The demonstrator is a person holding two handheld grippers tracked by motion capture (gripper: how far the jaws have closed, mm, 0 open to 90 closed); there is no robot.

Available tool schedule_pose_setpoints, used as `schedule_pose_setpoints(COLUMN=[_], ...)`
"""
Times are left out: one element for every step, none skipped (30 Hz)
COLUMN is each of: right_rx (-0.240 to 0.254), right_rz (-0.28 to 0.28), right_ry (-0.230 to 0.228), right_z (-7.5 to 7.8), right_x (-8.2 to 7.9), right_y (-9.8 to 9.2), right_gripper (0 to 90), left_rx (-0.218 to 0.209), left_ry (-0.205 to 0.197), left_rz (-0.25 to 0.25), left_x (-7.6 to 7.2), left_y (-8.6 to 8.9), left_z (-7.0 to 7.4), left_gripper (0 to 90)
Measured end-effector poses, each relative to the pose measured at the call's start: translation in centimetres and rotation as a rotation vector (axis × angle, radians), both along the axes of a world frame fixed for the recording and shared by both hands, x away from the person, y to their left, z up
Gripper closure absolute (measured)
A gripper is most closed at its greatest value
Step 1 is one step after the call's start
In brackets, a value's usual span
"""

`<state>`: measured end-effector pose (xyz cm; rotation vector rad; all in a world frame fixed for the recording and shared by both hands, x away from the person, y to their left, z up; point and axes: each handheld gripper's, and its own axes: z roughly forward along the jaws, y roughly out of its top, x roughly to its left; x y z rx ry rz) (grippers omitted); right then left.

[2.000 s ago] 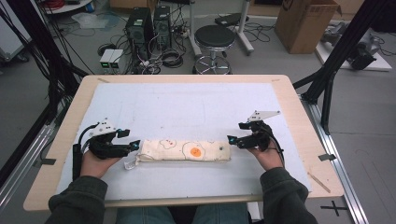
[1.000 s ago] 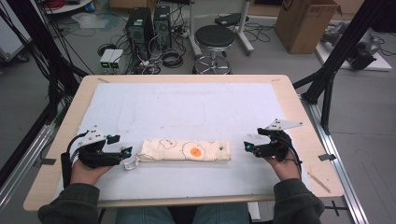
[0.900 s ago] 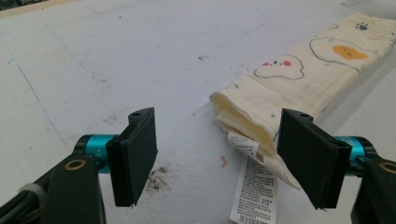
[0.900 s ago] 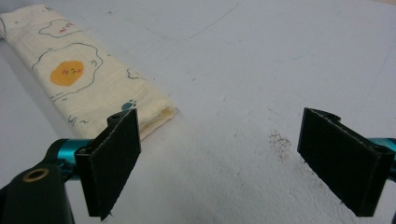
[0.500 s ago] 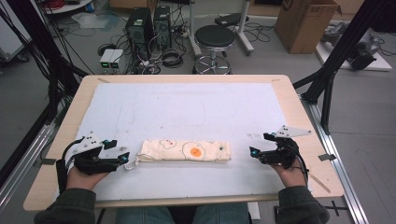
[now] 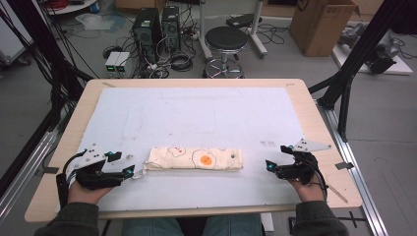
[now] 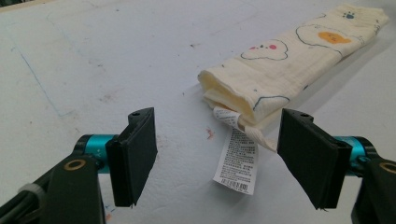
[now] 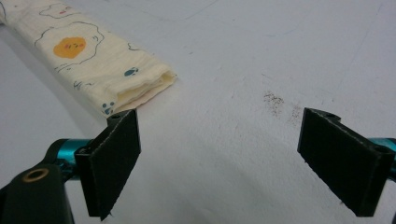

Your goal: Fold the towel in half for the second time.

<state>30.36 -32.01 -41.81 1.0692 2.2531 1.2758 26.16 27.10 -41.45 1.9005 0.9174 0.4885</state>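
On the near part of the white mat [image 6: 196, 113] that covers the table [image 6: 314, 118] lies a folded cream cloth [image 6: 194, 159], a long narrow roll printed with a fried egg, lengthwise from left to right. It rests where it lay two seconds ago, unchanged in shape. The left gripper [image 6: 129, 171] sits just beside the cloth's left end, jaws spread wide with nothing clamped; in the left gripper view the cloth's white care label [image 7: 236, 161] lies flat on the mat between the jaws, untouched. Two seconds ago this gripper was right against that end; it has since drawn back toward the table's near left edge. The right gripper [image 6: 268, 166] is released too, jaws wide over bare mat. It has pulled away to the right and now stands clearly apart from the cloth's right end, where earlier it was touching it.
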Motion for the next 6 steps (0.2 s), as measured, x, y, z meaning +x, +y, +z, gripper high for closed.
schedule_pose_setpoints(right_rx=[0.004, 0.004, 0.0, -0.01, -0.015, -0.012], right_rz=[-0.001, -0.001, -0.002, 0.0, 0.003, 0.005], right_ry=[0.005, 0.002, 0.002, -0.003, -0.005, -0.007], right_z=[-0.04, -0.1, -0.17, -0.24, -0.3, -0.38], right_x=[-0.02, 0.0, 0.0, 0.01, 0.01, 0.05], right_y=[0.01, 0.03, 0.11, 0.19, 0.33, 0.46], right_gripper=[12.7, 12.7, 12.7, 12.7, 12.7, 12.7], left_rx=[0.001, 0.004, 0.0, 0.001, -0.001, -0.003], left_ry=[0.0, -0.003, -0.004, -0.004, -0.006, -0.006], left_rz=[-0.001, 0.002, 0.001, -0.001, -0.003, 0.0], left_x=[-0.01, -0.06, -0.09, -0.15, -0.17, -0.17], left_y=[0.05, 0.13, 0.16, 0.23, 0.28, 0.34], left_z=[-0.07, -0.1, -0.15, -0.18, -0.26, -0.38], left_gripper=[28.5, 28.5, 28.4, 28.4, 28.4, 28.4])
